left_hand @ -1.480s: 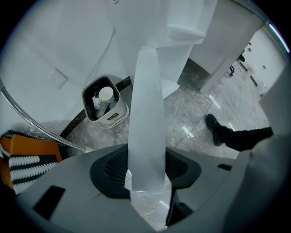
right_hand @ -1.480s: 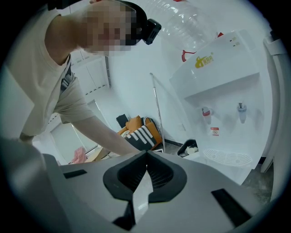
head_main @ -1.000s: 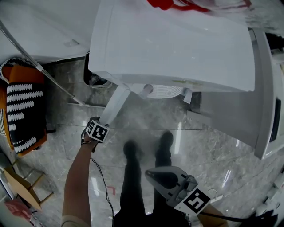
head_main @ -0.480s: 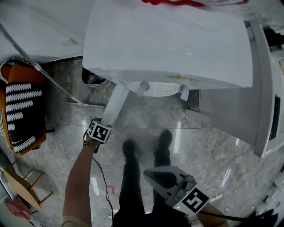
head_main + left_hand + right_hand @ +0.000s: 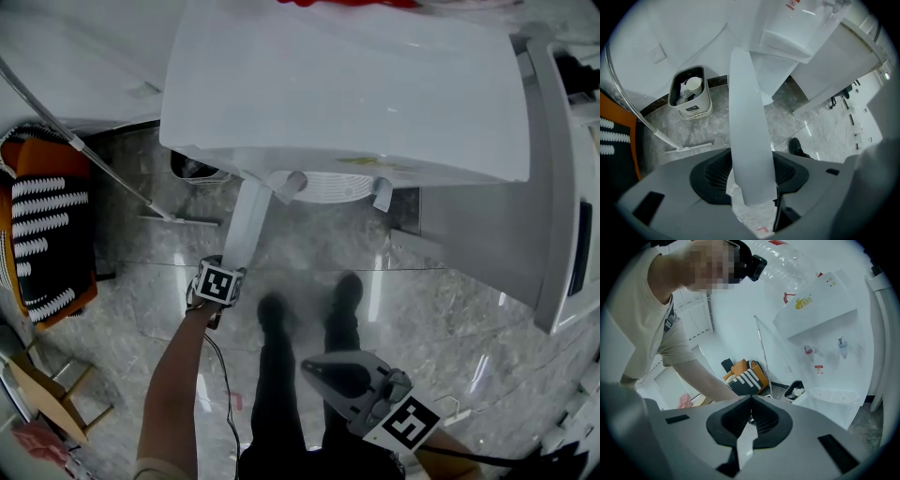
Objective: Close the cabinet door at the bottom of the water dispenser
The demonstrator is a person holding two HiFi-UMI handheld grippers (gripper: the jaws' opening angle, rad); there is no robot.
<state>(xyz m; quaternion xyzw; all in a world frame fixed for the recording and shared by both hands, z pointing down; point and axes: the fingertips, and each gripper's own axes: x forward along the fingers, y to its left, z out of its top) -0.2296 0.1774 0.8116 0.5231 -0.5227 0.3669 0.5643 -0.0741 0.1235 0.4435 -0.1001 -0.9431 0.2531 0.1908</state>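
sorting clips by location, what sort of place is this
Probably an office pantry or break corner, though that's a guess: a white water dispenser with two taps, a small waste bin holding a used cup beside it, and a polished stone-look floor.

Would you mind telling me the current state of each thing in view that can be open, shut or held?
cabinet door: open, swung out from the water dispenser, free edge gripped.
left gripper: closed on the door's edge; its jaws have just been opening a little.
right gripper: shut, nothing between its jaws.
waste bin: no lid, holding a cup and other rubbish.
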